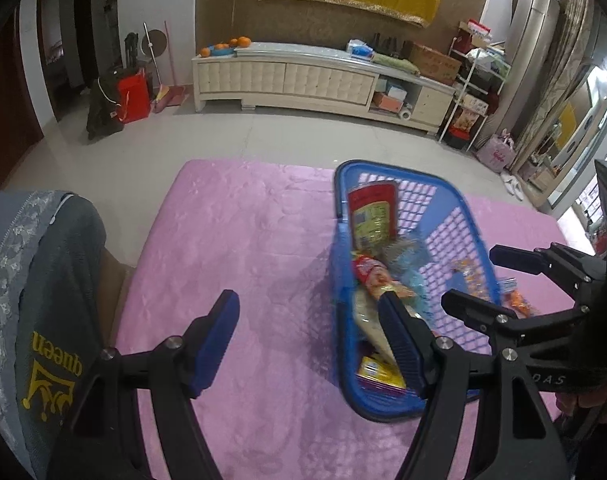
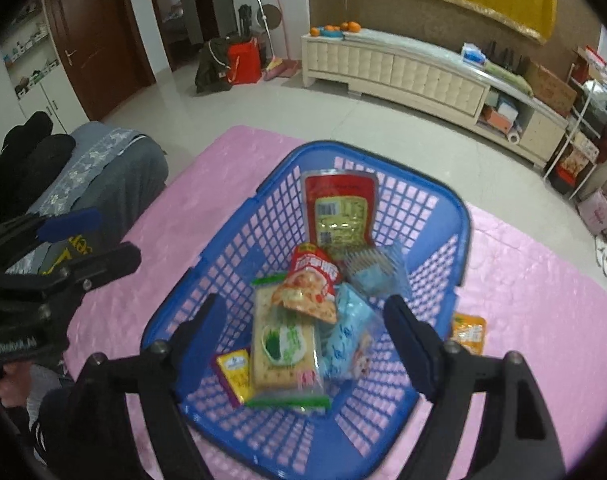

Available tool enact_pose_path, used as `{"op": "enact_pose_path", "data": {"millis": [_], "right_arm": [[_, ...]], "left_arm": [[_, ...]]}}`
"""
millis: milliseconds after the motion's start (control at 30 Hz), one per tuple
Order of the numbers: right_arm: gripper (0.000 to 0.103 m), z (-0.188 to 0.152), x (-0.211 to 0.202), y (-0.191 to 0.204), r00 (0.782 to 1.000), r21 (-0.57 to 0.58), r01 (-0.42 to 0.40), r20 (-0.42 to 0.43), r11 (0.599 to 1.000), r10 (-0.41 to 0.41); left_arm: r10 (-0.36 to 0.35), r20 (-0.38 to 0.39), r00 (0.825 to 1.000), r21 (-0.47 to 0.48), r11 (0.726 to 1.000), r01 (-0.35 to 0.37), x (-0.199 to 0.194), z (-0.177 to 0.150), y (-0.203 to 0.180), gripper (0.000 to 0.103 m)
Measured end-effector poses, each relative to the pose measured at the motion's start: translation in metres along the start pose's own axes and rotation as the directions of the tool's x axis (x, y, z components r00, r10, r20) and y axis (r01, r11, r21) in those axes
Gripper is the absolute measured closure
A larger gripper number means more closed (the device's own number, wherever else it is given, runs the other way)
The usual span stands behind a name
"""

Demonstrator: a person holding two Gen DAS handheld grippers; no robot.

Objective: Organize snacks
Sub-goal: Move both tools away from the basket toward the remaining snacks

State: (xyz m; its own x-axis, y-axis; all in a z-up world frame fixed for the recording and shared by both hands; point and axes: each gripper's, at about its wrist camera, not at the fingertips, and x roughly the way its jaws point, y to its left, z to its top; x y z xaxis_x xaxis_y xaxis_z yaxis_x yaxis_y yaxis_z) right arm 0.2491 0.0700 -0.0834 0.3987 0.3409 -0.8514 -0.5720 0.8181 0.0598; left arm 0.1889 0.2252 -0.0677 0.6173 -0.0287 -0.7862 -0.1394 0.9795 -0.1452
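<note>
1. Two claws are working over a pink-covered worktop (image 2: 543, 320). The right claw (image 2: 303, 344) is hanging wide above the blue basket (image 2: 231, 240), with nothing pressed between its pads. The left claw (image 1: 307, 344) is also standing wide and empty, over bare pink cover just beside the basket's left wall.

2. Snacks are lying loose in the basket: a cracker pack (image 2: 283, 344), a red pouch (image 2: 311, 284), a light blue packet (image 2: 347, 340), a yellow sachet (image 2: 233, 372), a clear blue-tinted pack (image 2: 373, 272) and a tall red packet (image 2: 339, 212) leaning on the far wall.

3. One orange packet (image 2: 468, 332) is sitting outside the basket, touching or nearly touching its right wall, toward the worktop's right edge. Risk: it is being overlooked, or a careless approach is nudging it closer to that edge.

4. Risk: the right claw's fingers are straddling the pile, so a descent may be catching two overlapping packs at once, or crushing the crackers.

5. Risk: the basket is light and unrestrained; either claw clipping its rim could be sliding or tipping it.

6. Risk: both claws are sitting near each other at the basket's near left corner; a collision appears possible.
</note>
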Motion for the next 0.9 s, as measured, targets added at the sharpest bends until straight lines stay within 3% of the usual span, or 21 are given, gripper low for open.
{"op": "enact_pose_path", "data": {"millis": [200,267,400,533,700,767,900], "right_arm": [[0.019,-0.011,-0.042,-0.006,0.998,0.015,-0.024,0.056,1.000,0.023],[0.019,-0.015,-0.052,-0.010,0.997,0.019,-0.025,0.076,0.999,0.024],[0.018,-0.026,-0.074,-0.019,0.992,0.032,-0.035,0.119,0.999,0.031],[0.002,-0.037,-0.091,-0.033,0.989,0.036,-0.027,0.148,0.999,0.022],[0.000,-0.052,-0.109,-0.057,0.987,0.062,-0.016,0.161,0.998,0.006],[0.000,-0.058,-0.115,-0.067,0.985,0.079,-0.011,0.171,0.997,-0.003],[0.000,-0.074,-0.129,-0.092,0.981,0.109,0.013,0.191,0.994,-0.034]], "left_arm": [[0.002,0.025,1.000,0.030,1.000,-0.003,-0.022,-0.005,-0.029,0.033],[0.011,0.035,0.999,0.051,0.999,-0.013,-0.028,-0.008,-0.038,0.020],[0.023,0.063,0.998,0.089,0.996,-0.029,-0.038,-0.011,-0.056,0.017],[0.014,0.083,0.996,0.126,0.992,-0.024,-0.046,-0.012,-0.078,0.012],[0.013,0.078,0.997,0.168,0.985,-0.026,-0.044,-0.014,-0.114,0.011],[0.013,0.081,0.997,0.191,0.981,-0.029,-0.044,-0.016,-0.128,0.000],[-0.022,0.077,0.997,0.234,0.972,0.003,-0.039,-0.019,-0.162,0.000]]}}
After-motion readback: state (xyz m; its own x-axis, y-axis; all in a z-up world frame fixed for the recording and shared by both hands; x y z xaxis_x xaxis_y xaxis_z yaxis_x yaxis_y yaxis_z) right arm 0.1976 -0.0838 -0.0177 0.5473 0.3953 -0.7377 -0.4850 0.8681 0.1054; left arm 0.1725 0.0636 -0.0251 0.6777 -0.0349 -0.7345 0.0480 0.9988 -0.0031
